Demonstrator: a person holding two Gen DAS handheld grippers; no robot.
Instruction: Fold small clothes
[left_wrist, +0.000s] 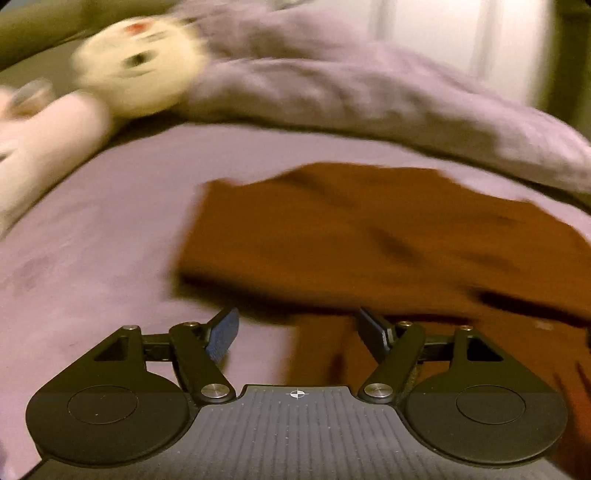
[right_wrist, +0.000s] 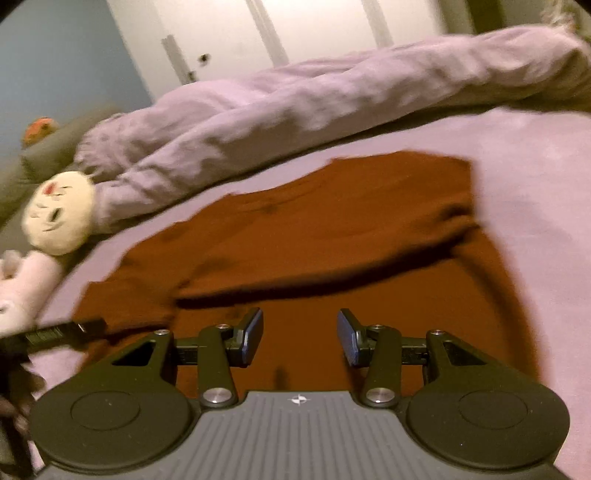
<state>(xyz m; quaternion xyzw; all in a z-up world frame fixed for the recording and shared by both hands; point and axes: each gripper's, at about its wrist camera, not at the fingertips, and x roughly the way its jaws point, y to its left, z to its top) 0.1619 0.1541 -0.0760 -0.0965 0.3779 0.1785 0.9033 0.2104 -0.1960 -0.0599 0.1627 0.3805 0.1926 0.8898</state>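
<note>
A rust-brown garment (left_wrist: 369, 236) lies on the lilac bed sheet (left_wrist: 92, 240), blurred in both views. In the right wrist view the brown garment (right_wrist: 332, 221) has its far part doubled over, with a dark fold edge running across it. My left gripper (left_wrist: 299, 317) is open above the garment's near left edge, with nothing between its blue pads. My right gripper (right_wrist: 300, 321) hovers over the garment's near part with its jaws apart and no cloth pinched between them. A black finger of the left gripper (right_wrist: 85, 326) shows at the garment's left corner.
A bunched lilac duvet (right_wrist: 295, 96) lies along the far side of the bed. A cream plush toy (left_wrist: 140, 66) and a pink one (left_wrist: 44, 136) lie at the far left. White doors (right_wrist: 295, 29) stand behind the bed.
</note>
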